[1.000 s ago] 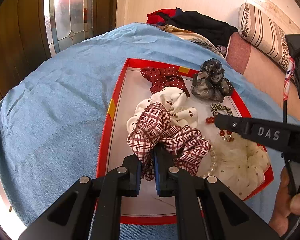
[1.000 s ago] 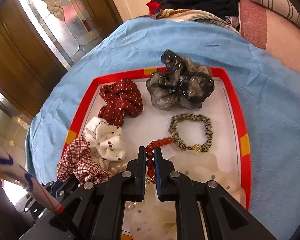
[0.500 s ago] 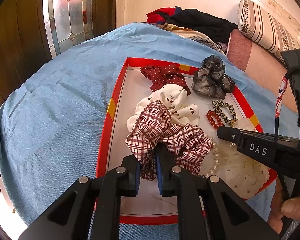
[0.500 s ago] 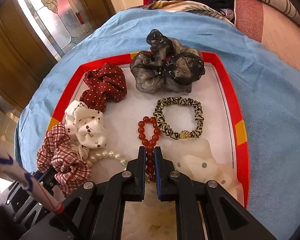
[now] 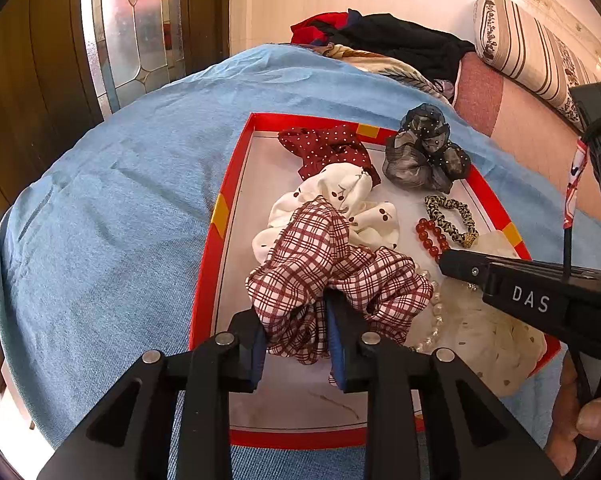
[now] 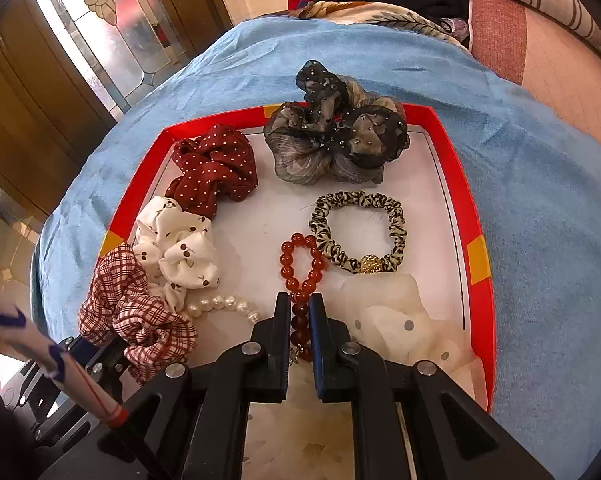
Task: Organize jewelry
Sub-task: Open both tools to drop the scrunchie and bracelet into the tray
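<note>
red bead bracelet (image 6: 300, 276) lies lengthwise between the nearly closed right gripper (image 6: 299, 312) fingers, pinched; left gripper (image 5: 296, 340) clamps plaid scrunchie (image 5: 332, 272).

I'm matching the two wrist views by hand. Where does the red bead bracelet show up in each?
Left wrist: red bead bracelet right of centre, its near end hidden behind the right gripper.
Right wrist: bracelet at centre, running down between the right gripper's fingers.
Shared landmark: the leopard-print hair tie beside it.
</note>
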`<move>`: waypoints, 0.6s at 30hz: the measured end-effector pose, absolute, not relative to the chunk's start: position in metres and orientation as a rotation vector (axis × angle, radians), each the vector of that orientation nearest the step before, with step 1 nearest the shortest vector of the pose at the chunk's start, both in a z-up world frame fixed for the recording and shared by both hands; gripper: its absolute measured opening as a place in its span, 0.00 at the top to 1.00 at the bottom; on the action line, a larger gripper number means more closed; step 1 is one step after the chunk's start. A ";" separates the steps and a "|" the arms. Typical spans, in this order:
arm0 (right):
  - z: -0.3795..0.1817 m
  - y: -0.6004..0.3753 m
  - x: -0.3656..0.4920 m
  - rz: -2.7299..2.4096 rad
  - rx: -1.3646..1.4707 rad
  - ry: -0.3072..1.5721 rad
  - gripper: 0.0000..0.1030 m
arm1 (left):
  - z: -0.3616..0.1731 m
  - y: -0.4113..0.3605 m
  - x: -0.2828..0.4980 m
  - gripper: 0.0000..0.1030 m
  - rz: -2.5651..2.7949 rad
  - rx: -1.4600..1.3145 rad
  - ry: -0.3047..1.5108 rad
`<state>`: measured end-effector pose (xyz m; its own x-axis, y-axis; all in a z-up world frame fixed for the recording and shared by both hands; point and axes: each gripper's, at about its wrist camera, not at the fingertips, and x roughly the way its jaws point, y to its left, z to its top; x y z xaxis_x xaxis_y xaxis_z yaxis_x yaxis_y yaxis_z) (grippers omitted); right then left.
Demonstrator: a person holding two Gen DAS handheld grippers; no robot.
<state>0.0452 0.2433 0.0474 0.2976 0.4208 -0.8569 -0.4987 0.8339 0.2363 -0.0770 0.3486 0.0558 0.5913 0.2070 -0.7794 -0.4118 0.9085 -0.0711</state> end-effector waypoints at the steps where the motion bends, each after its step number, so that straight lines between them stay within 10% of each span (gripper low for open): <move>1: 0.048 0.244 0.045 0.613 -0.081 1.112 0.89 | 0.056 0.349 -0.077 0.74 0.364 -0.256 0.869; 18: 0.056 0.237 0.042 0.613 -0.057 1.113 0.86 | 0.056 0.350 -0.077 0.48 0.378 -0.237 0.866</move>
